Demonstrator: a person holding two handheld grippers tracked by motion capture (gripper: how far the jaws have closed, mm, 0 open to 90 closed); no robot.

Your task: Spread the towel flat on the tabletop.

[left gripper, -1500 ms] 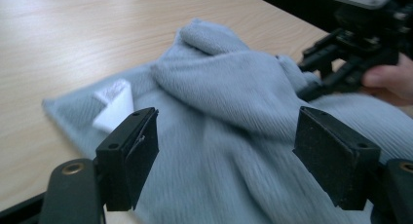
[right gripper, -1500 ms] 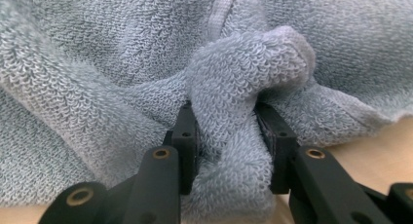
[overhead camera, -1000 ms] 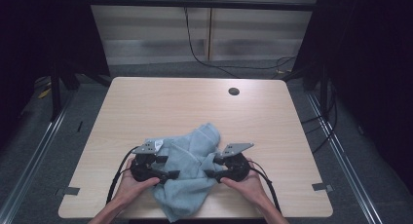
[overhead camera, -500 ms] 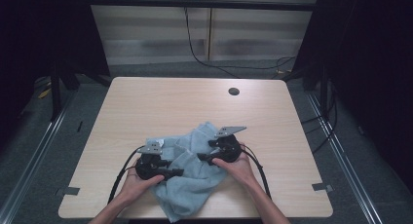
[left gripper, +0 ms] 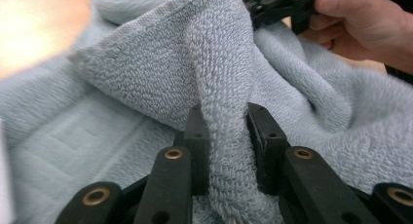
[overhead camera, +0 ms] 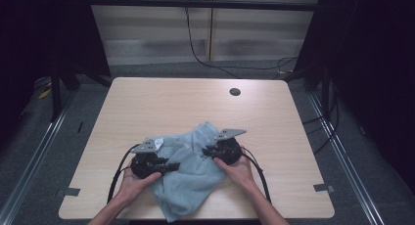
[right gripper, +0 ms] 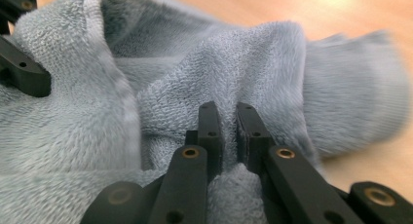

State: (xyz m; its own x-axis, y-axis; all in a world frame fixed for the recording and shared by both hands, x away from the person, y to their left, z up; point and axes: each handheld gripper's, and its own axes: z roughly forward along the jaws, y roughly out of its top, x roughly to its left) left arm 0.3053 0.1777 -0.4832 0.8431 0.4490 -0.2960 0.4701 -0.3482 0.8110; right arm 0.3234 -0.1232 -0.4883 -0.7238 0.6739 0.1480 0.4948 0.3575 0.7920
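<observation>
A pale blue towel [overhead camera: 188,173] lies crumpled on the near half of the desk [overhead camera: 147,107], its bulk between the two hands and one end trailing over the near edge of the desk. Its long axis runs roughly from that near edge up and away toward the far right, where a rounded lobe pokes out past the right hand.

The left hand-held gripper [overhead camera: 169,166] sits at the towel's left side and points right into it; the right hand-held gripper [overhead camera: 210,150] sits at the towel's right side, a little farther from the person, and points left. Both are on the cloth, so neither has to reach; what happens next likely depends on the two pulling apart along the towel or lifting it together.

The left gripper view shows a raised ridge of terry [left gripper: 224,112] running up between the jaws, which press it from both sides: a narrow hold on a fold of towel. The other tool and the right hand [left gripper: 365,24] appear at the top of that view, just across the fold. The right gripper view shows its own jaws nearly together with a pinch of towel [right gripper: 229,180] between them, and bare desk beyond the towel, detail the high view is too far off to give.
</observation>
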